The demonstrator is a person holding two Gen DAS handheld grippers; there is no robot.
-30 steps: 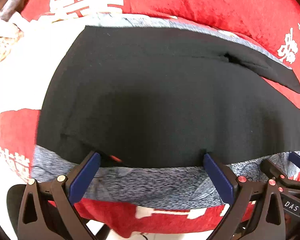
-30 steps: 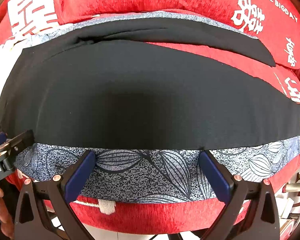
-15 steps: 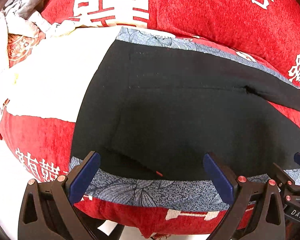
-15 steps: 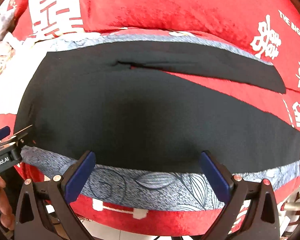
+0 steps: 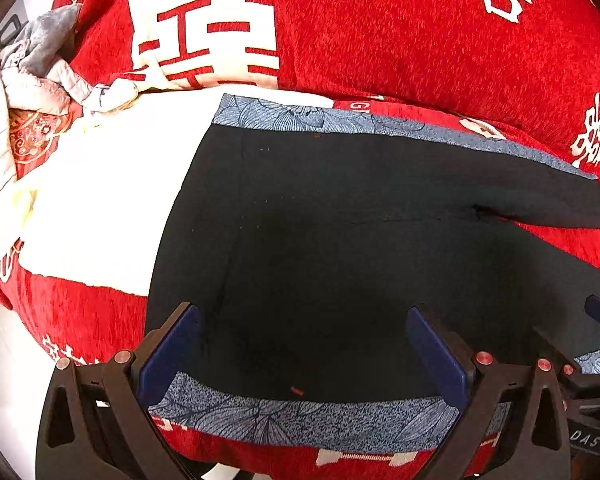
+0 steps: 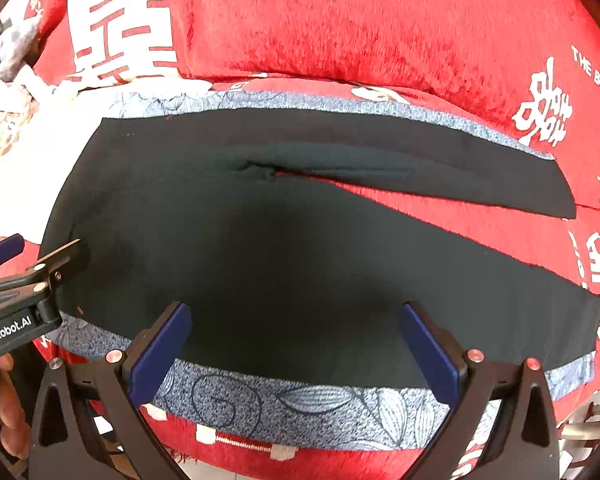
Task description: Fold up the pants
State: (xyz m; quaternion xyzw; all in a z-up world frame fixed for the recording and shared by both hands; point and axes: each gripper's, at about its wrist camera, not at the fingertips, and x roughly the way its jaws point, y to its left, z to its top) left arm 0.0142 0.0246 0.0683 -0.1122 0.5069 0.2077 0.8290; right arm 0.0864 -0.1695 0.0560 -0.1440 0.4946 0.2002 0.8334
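Presently, the black pants [image 5: 340, 240] lie spread flat on a red sofa seat [image 6: 480, 232], waist end toward the left, the two legs running to the right and parted in a narrow V. A blue-grey patterned band [image 6: 300, 400] runs along the near and far long edges of the garment; whether it belongs to the pants or lies beneath them cannot be told.

The left gripper [image 5: 300, 356] hovers over the near edge at the waist end, jaws wide apart, nothing held. The right gripper [image 6: 296, 344] hovers over the near leg, likewise wide and empty.

Judgement: no fold is made yet; the step in hand is the approach to a first grasp. The next move calls for both claws to close on the near edge and carry it over onto the far leg.

Legible writing: "GenRobot.AI" on the left gripper in the right wrist view; "DAS" on the right gripper's body in the left wrist view; "THE BIGD" on the red back cushion [image 6: 340, 20], beside large white Chinese characters.
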